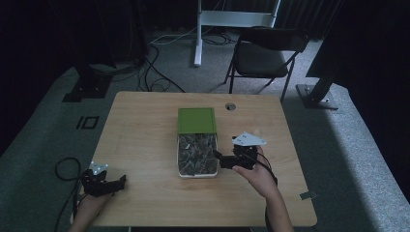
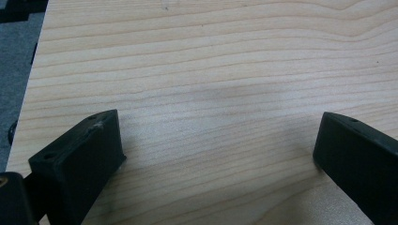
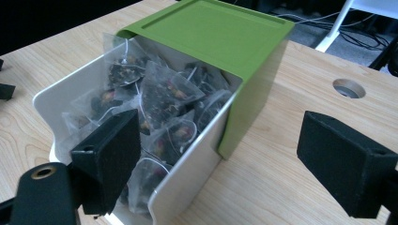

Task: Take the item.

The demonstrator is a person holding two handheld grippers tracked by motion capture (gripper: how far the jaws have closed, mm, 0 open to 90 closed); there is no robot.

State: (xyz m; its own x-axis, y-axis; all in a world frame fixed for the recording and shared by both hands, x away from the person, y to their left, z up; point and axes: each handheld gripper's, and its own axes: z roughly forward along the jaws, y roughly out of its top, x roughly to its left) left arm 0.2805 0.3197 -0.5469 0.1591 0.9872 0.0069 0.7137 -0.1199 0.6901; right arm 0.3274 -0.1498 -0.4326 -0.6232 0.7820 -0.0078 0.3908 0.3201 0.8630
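Closest thing is the right gripper (image 3: 216,154), jaws spread wide and straddling the near wall of the white box (image 3: 187,178), one pad already in among the tea bags (image 3: 159,98). The box sits mid-table with its green lid (image 1: 196,120) slid back over the far half. My guess is it's about to grab a bag, so it needs to settle on one. The left gripper (image 1: 104,182) rests empty and spread over bare wood at the table's (image 1: 145,130) near-left corner. Can't tell the bags apart in the dim light.
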